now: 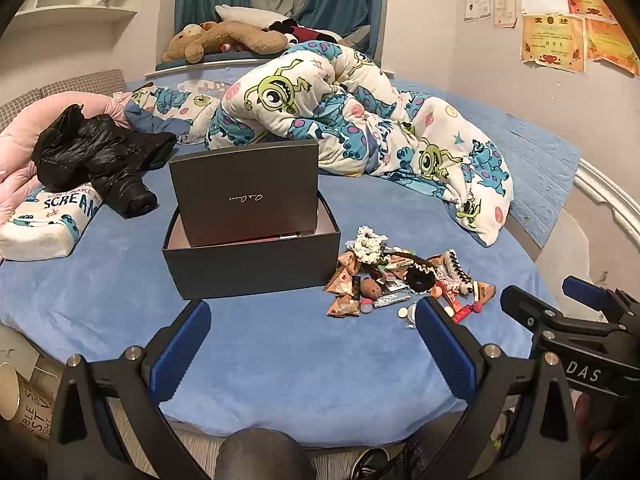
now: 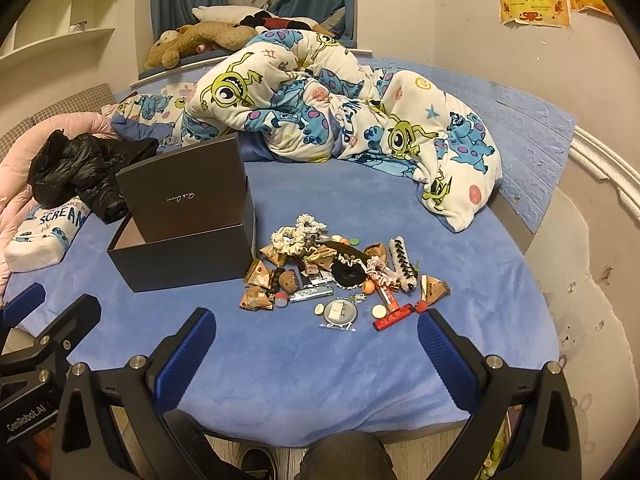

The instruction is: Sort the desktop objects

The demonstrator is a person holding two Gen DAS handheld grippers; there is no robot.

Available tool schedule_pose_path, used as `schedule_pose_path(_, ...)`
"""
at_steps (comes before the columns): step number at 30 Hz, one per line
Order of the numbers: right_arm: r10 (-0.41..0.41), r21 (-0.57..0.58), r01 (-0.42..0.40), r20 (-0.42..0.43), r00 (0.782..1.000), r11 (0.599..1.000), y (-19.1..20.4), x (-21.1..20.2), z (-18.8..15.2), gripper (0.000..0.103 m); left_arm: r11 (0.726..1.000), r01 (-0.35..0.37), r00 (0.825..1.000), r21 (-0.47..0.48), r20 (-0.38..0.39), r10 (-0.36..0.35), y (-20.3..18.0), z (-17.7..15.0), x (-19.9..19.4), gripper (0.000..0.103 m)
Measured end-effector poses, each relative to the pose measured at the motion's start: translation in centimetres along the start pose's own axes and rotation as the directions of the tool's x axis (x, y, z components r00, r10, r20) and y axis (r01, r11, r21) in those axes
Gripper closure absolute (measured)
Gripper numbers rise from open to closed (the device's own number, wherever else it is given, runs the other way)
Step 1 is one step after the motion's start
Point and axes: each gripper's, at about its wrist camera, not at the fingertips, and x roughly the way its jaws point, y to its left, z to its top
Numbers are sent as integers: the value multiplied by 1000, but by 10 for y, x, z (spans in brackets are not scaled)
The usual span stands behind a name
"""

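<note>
My jaws stand wide open on both sides, nothing between them: the left gripper (image 1: 312,336) hangs over the bare near part of the bed, and the right gripper (image 2: 316,344) hangs just short of the pile of small things, both tilted down toward the mattress.

The bed (image 1: 280,360) is the largest thing before me, round-edged and covered in a blue plush sheet. Across its far half lies a crumpled cartoon-print quilt (image 1: 360,120), white with blue and green monsters. To the left are a pink padded garment (image 1: 24,148), a black puffer jacket (image 1: 92,152) lying partly on a printed pillow (image 1: 44,224), and behind the quilt a brown plush toy (image 1: 224,38) on the ledge under the curtains.

Left of centre sits the dark grey box (image 1: 252,260), open, with its lid (image 1: 244,196) standing upright inside it against the back wall. Something reddish shows in the bottom, too hidden to identify.

Just right of the box, near but apart from it, is the pile of small objects (image 2: 336,276): cream frilled scrunchies (image 2: 292,236), a black scrunchie (image 2: 350,270), a long black-and-white hair clip (image 2: 402,264), triangular snack packets (image 2: 258,274), a little brown doll head (image 2: 289,279), a round clear-bagged case (image 2: 340,313), and a red lighter (image 2: 394,316) lying nearest my right jaws. Small round tablets and buttons lie scattered among them.
</note>
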Motion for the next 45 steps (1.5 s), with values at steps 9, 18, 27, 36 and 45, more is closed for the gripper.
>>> schedule_pose_path(9,0,-5,0,-6,1000,1000,2,0,-1,0,1000,7,1000,3,-3,-7,2,-3,2,0)
schedule_pose_path(18,0,-4,0,-7,1000,1000,3,0,-1,0,1000,0,1000,-5,5,0,5,-6,1,0)
schedule_pose_path(27,-11,5,11,-10,1000,1000,-2,3,-2,0,1000,1,1000,4,-7,-1,2,-6,4,0)
schedule_pose_path(36,-22,32,23,-29,999,999,-31,13,-5,0,999,30,998,22,-50,-29,-10,-13,28,0)
schedule_pose_path(45,-47,96,52,-57,997,994,-65,28,-10,0,994,69,995,89,-75,-62,-47,-16,58,0)
